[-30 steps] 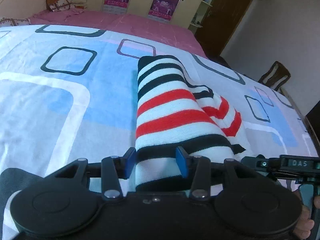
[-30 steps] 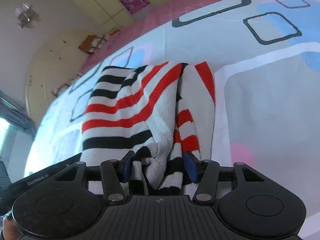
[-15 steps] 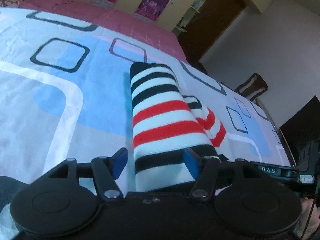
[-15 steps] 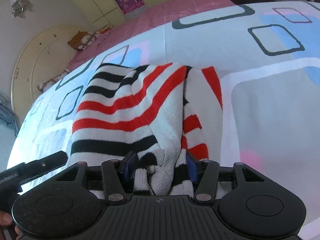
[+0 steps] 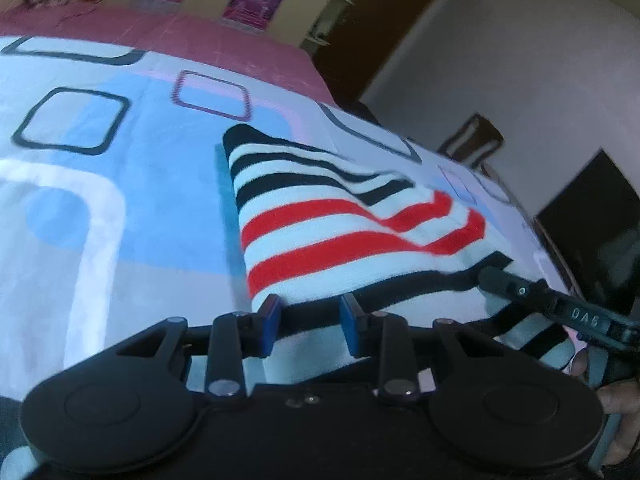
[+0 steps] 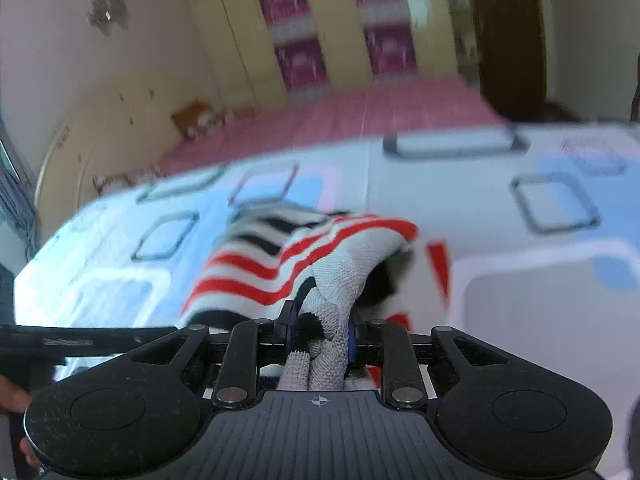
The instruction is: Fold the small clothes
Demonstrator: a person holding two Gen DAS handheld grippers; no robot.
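A knitted garment with white, black and red stripes lies on the patterned bed sheet. My left gripper sits at its near hem. The jaws are closing, and the flat black-striped edge lies between the blue pads without being bunched. In the right wrist view the garment is pulled up at its near right corner. My right gripper is closing on a bunched wad of that corner, pinched between its pads. The right gripper's body shows at the garment's right edge in the left view.
A pink bedspread covers the far part of the bed. Behind it are a wardrobe with purple posters and a curved headboard. A dark door, a chair and a dark screen stand right of the bed.
The right jaws have narrowed onto the bunched corner and risen, lifting that side. The left jaws widened, then narrowed around the near hem. The garment now spreads wider in the left view.
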